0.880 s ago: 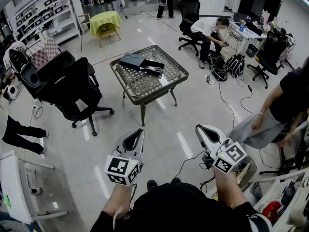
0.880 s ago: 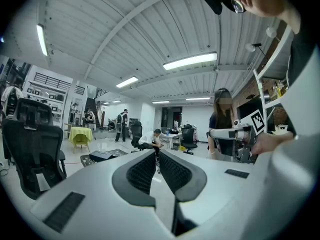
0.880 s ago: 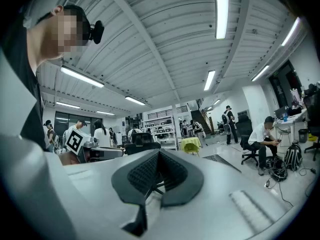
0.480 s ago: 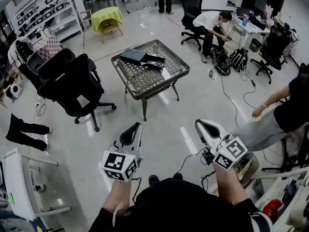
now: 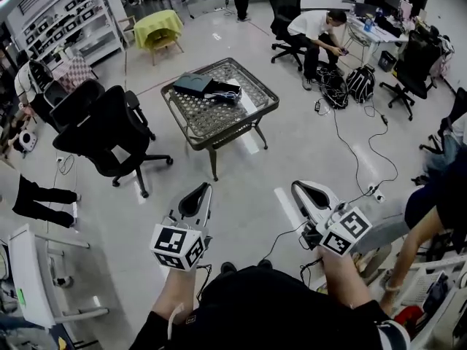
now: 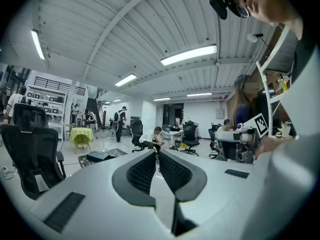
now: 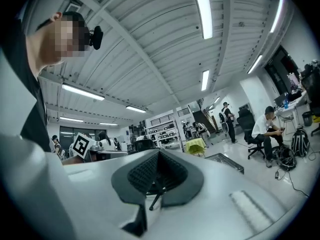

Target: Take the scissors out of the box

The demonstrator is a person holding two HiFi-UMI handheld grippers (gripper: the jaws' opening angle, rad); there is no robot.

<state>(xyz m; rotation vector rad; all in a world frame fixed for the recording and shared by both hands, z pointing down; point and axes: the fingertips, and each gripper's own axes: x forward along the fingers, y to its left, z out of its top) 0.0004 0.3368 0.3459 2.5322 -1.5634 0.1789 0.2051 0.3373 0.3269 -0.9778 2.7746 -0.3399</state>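
Bright ceiling strips [image 7: 202, 9], sharp views, fisheye-warped edges.

1. The floor [image 5: 314, 144] is smooth and glossy, mirroring the ceiling lights as pale streaks.
2. The counter [image 5: 235, 125] has a dark metal-looking frame and a patterned lattice top with a faint sheen.
3. The box [image 5: 194, 84] looks matt black; card or plastic, I cannot tell.
4. The left gripper [image 6: 156, 156] and right gripper [image 7: 159, 156] have smooth, matt grey plastic shells. The pads [image 6: 142, 171] on their jaws are black, finely ribbed and rubber-like.
5. The cloth [image 5: 162, 28] is soft yellow-green fabric.
6. The office chair [image 5: 109, 133] is matt black.
7. The ceiling [image 7: 150, 39] is pale ribbed sheeting.
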